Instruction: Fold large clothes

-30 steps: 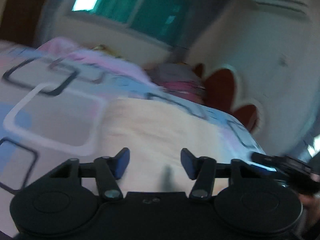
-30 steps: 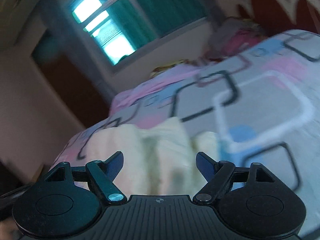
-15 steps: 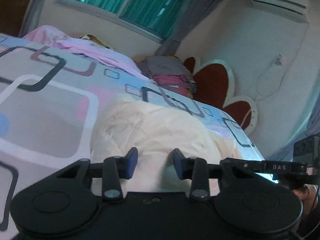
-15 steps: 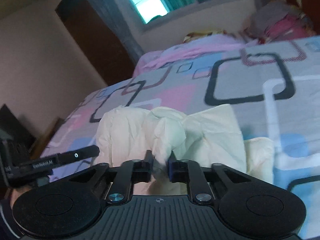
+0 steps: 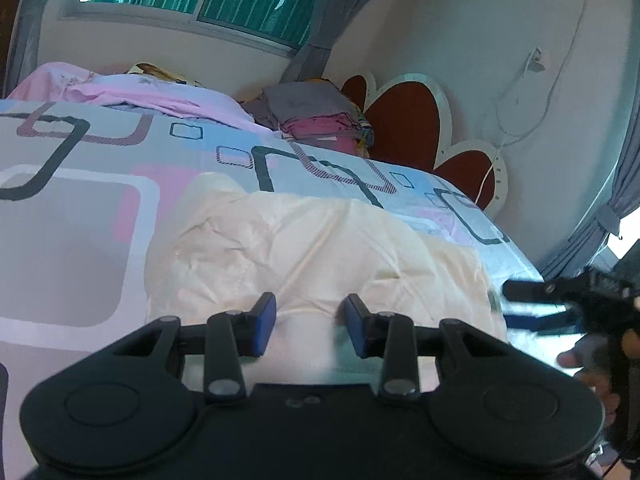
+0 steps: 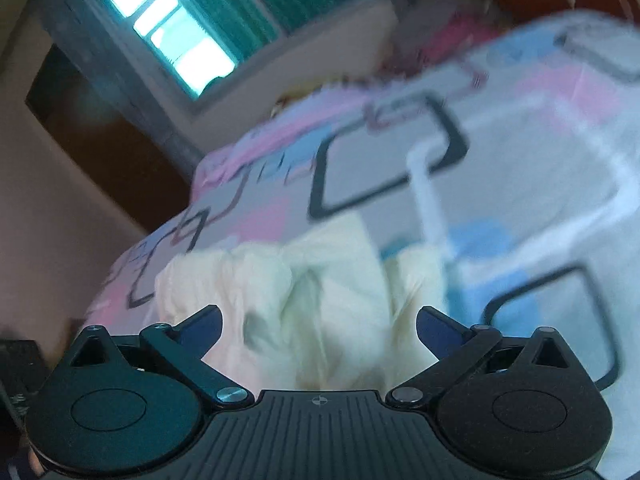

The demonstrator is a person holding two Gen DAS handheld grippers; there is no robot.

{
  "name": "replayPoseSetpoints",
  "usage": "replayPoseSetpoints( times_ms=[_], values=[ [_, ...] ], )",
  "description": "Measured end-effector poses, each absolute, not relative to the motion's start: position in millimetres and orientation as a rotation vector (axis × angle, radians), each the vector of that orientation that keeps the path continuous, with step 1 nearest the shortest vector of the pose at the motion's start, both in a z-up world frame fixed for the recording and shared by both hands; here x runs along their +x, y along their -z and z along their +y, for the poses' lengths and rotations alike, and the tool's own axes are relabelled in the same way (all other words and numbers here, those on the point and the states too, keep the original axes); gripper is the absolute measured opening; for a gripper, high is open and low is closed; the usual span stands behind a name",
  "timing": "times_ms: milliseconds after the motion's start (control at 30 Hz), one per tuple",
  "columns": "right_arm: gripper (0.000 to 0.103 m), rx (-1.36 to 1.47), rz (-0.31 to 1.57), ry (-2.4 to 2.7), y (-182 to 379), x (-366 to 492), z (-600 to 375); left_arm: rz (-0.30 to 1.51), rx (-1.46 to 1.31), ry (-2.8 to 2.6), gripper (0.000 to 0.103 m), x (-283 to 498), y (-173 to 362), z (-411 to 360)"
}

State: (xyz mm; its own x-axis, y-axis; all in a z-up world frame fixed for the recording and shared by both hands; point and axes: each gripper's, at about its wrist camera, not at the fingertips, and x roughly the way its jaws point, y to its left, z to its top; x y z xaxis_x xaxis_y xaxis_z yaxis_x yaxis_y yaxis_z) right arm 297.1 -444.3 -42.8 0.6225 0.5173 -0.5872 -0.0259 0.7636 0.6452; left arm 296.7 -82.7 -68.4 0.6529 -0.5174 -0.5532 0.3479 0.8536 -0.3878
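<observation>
- Cream garment lies bunched on the patterned bed, lower centre of both views.
- We are between grabs: left hand-held gripper partly apart over a seam, apparently clamping nothing; right hand-held gripper is opening, the blurred cloth beyond unpinched.
- Next we need an edge pinched.

The cream garment lies bunched at the near edge of the bed, filling the path straight ahead. To its left the patterned bedspread lies flat and bare. Farther back, a stack of folded clothes and pink bedding block the way before the headboard.
</observation>
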Motion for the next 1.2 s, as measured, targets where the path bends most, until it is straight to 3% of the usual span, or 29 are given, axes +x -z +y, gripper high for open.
replayPoseSetpoints(
  times_ms=[133,200,267,367,467,667,933,1100,1133,1200],
  values=[
    [0.102,0.664,0.865,-0.433,52.2,312.9,-431.8,0.709,-0.269,0.494,0.036,297.9,67.2,-80.8],
    [0.082,0.605,0.845,-0.455,47.4,314.2,-423.8,0.711,-0.266,0.486,0.036,297.5,66.2,-80.2],
    [0.045,0.533,0.858,-0.449,45.5,315.8,-411.8,0.712,-0.267,0.476,0.036,299.8,65.5,-79.2],
    [0.027,0.412,0.794,-0.450,30.1,301.8,-396.0,0.692,-0.252,0.457,0.036,294.0,60.6,-84.1],
    [0.019,0.349,0.694,-0.489,9.0,275.1,-385.8,0.640,-0.221,0.495,0.036,285.1,53.2,-92.3],
    [0.016,0.261,0.618,-0.407,12.8,228.4,-382.5,0.631,-0.131,0.593,0.036,284.4,52.4,-130.3],
    [0.022,0.504,0.794,-0.274,103.5,236.9,-413.6,0.782,-0.015,0.587,0.036,301.8,88.4,-184.6],
    [0.022,0.567,0.835,-0.272,105.8,244.2,-420.8,0.805,-0.015,0.593,0.036,308.7,94.7,-186.7],
    [0.025,0.558,0.837,-0.270,100.3,243.7,-422.1,0.803,-0.027,0.603,0.038,306.5,91.7,-182.8],
    [0.063,0.496,0.794,-0.180,76.9,236.1,-427.7,0.784,-0.068,0.606,0.044,298.2,78.5,-167.9]
  ],
)
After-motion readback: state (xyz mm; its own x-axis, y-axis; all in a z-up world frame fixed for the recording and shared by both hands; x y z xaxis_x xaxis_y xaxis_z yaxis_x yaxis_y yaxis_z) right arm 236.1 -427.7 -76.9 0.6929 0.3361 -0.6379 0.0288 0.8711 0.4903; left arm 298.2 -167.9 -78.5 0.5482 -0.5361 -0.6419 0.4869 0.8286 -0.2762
